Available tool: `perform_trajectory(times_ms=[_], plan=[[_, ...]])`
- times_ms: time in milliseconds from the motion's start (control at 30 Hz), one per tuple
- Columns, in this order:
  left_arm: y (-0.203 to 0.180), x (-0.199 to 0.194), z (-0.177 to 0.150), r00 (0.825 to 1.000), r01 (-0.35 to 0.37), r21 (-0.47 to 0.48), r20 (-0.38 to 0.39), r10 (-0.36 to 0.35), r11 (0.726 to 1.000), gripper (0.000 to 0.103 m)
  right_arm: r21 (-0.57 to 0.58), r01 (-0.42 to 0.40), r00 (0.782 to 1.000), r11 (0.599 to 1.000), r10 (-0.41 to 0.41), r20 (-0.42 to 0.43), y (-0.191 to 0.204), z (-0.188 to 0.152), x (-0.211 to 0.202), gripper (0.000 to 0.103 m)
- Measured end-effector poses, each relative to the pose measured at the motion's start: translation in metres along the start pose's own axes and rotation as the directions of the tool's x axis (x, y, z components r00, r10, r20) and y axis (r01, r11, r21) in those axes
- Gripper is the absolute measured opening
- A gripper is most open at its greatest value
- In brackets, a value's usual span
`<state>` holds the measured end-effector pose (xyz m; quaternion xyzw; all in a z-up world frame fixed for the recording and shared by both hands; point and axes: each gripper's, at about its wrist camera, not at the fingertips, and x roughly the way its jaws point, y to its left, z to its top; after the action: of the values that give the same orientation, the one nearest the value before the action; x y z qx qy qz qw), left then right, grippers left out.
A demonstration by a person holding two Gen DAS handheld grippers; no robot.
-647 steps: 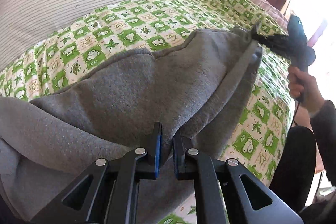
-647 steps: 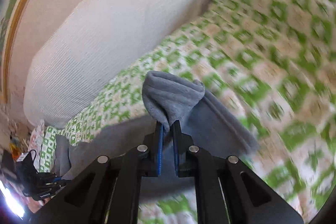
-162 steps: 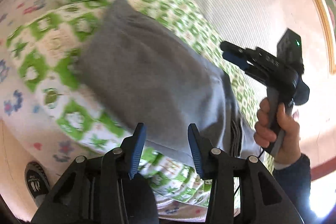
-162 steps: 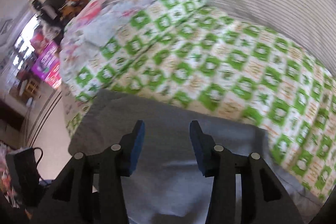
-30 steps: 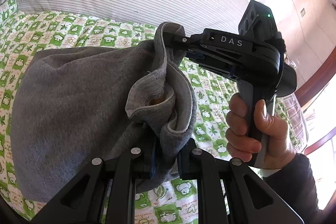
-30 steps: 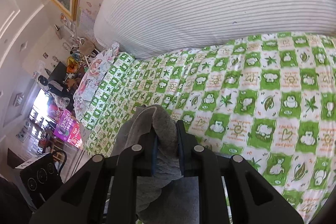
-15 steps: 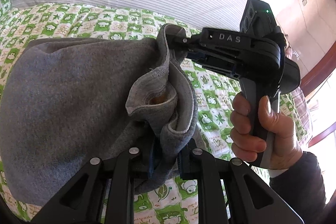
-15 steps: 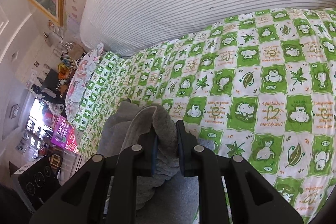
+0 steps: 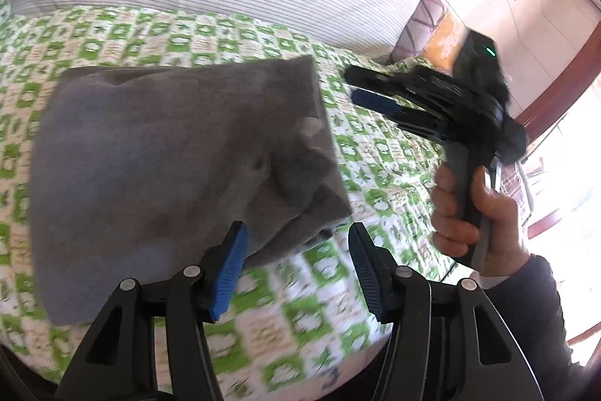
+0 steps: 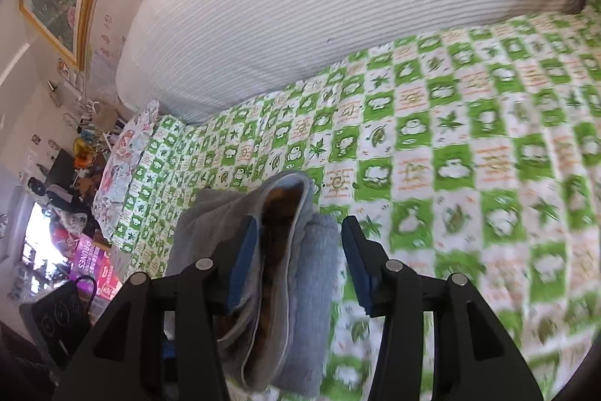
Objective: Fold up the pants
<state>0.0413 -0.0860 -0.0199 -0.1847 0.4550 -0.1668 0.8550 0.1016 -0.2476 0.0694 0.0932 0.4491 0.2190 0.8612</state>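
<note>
The grey pants point(image 9: 180, 153) were seen folded on the green checked bedspread point(image 9: 338, 288). The left gripper point(image 9: 296, 269) had just been opened, nothing pressed; the right gripper point(image 10: 300, 273), also just opened, was held astride a loose fold

The left gripper point(image 9: 296, 265), black with blue-padded fingers, has just spread its jaws wide, angled downward. The matching right gripper point(image 10: 296, 265) has just opened too, its handle clasped in a bare hand point(image 9: 473, 213) with a dark sleeve.
</note>
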Motion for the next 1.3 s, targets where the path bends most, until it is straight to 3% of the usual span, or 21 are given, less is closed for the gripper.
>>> perform_trajectory(times_ms=[267,600,700,900,967,1033,1067,1133,1300], plan=[[0.052,-0.046,-0.005,0.995,-0.088,-0.005,0.041,0.089,0.996,0.058,-0.089,-0.006,0.999,0.996,0.01,0.045,0.051,-0.05,-0.032,0.055],[0.13,-0.062,-0.023,0.981,-0.193,-0.156,0.0,0.195,0.969,0.058,-0.248,0.167,0.986,0.954,-0.154,0.071,0.098,-0.082,-0.009,0.056],[0.145,-0.053,-0.029,0.981,-0.192,-0.198,-0.043,0.187,0.961,0.059,-0.272,0.177,0.984,0.946,-0.163,0.072,0.104,-0.08,-0.003,0.056],[0.151,-0.028,-0.034,0.988,-0.136,-0.235,-0.099,0.116,0.962,0.063,-0.281,0.251,0.966,0.926,-0.256,0.021,0.099,-0.082,0.024,0.056],[0.151,-0.017,-0.035,0.986,-0.143,-0.229,-0.113,0.119,0.963,0.063,-0.275,0.247,0.966,0.929,-0.258,-0.004,0.094,-0.088,0.03,0.044],[0.151,-0.012,-0.034,0.986,-0.142,-0.233,-0.115,0.117,0.962,0.059,-0.277,0.283,0.955,0.918,-0.296,-0.006,0.09,-0.092,0.032,0.027],[0.15,-0.011,-0.033,0.988,-0.129,-0.229,-0.108,0.107,0.965,0.048,-0.262,0.278,0.957,0.924,-0.29,-0.006,0.087,-0.092,0.029,0.025],[0.144,-0.015,-0.031,0.991,-0.115,-0.21,-0.097,0.097,0.971,0.036,-0.22,0.23,0.972,0.948,-0.234,0.007,0.082,-0.089,0.016,0.02],[0.145,-0.024,-0.033,0.995,-0.071,-0.194,-0.085,0.055,0.978,0.027,-0.181,0.163,0.986,0.97,-0.156,0.051,0.082,-0.093,-0.02,0.018]])
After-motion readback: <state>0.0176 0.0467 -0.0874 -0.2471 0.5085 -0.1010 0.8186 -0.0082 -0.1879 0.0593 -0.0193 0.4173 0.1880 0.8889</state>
